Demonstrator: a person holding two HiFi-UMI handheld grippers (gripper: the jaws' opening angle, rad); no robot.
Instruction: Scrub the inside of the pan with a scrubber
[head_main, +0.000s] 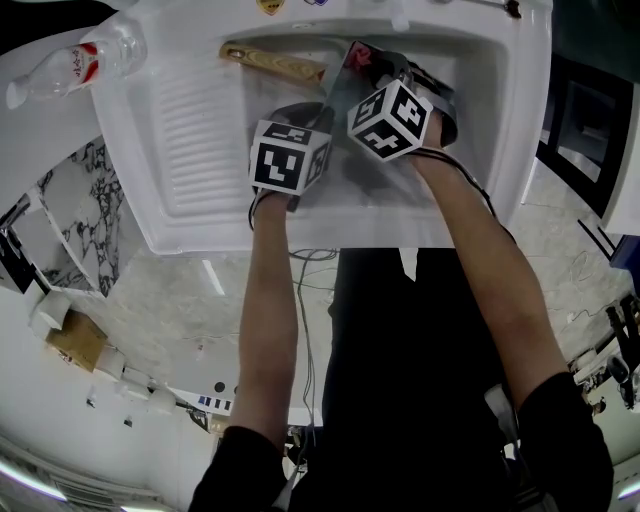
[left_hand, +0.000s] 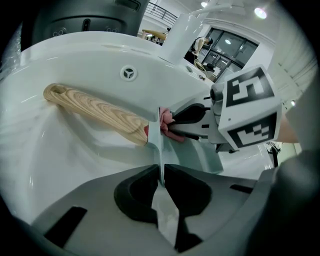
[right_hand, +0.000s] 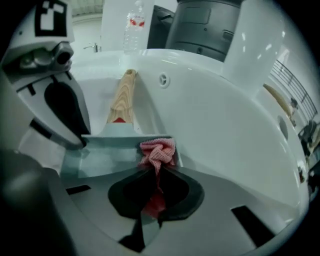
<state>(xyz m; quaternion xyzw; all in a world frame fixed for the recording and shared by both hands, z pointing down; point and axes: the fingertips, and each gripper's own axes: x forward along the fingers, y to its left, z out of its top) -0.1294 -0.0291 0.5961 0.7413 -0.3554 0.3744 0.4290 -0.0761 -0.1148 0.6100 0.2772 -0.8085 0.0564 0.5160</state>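
A pale grey-green square pan (right_hand: 107, 152) with a wooden handle (head_main: 272, 62) sits tilted in the white sink (head_main: 200, 200). My left gripper (left_hand: 161, 182) is shut on the pan's thin side wall (left_hand: 161, 150), which runs straight up between its dark pads. My right gripper (right_hand: 155, 192) is shut on a pink mesh scrubber (right_hand: 158, 152), whose bunched end rests on the pan's edge, at the inner side. In the left gripper view the scrubber (left_hand: 166, 125) pokes out just past the wall, close to the handle's (left_hand: 95, 111) root. In the head view the marker cubes hide both sets of jaws.
A clear plastic bottle (head_main: 80, 65) with a red label lies at the sink's far left corner, beyond the ribbed draining board (head_main: 190, 120). The sink's overflow hole (left_hand: 129, 73) is in the back wall. The white tap column (right_hand: 252, 45) rises on the right.
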